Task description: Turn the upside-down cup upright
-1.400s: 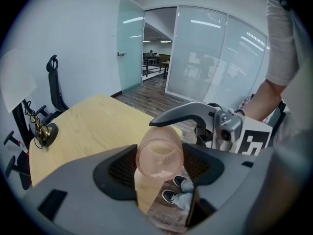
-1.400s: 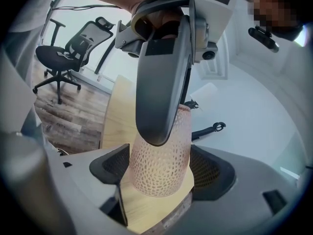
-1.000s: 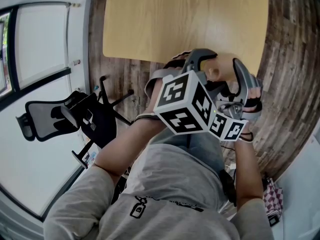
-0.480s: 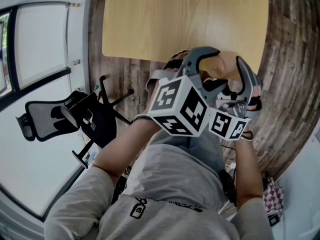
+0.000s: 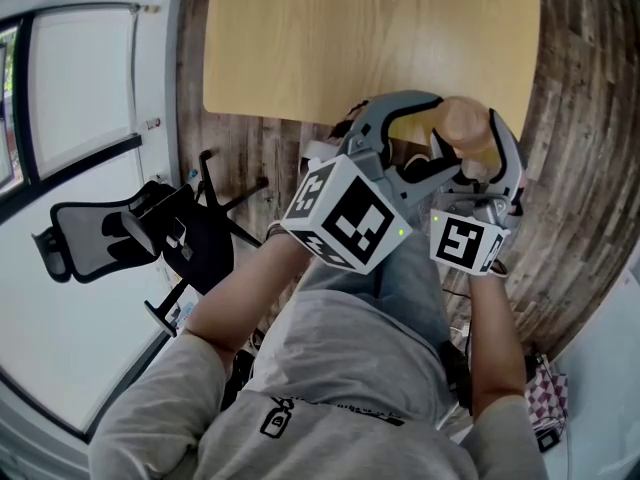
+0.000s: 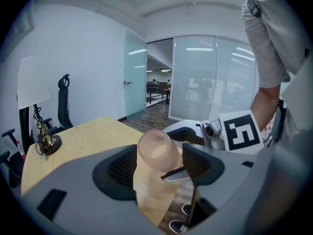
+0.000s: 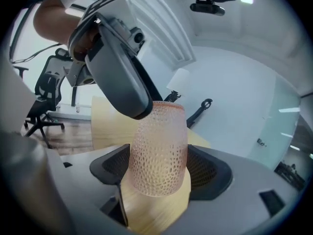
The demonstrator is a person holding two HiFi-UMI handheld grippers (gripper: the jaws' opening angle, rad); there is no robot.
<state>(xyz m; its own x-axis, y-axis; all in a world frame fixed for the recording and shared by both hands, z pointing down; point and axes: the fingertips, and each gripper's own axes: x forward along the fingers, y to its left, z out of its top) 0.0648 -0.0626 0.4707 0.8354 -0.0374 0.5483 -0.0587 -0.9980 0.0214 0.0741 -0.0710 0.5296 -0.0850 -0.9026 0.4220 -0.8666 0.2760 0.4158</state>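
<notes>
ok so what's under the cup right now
The pink cup, held in the right claw, has the light wooden table showing below it. The spot directly beneath is covered by the cup and claw, so contact can't be told.

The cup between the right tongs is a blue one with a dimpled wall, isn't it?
Not blue: the cup is pale pink. The right gripper view shows it between the right tongs, and its wall is dimpled, as you say.
</notes>
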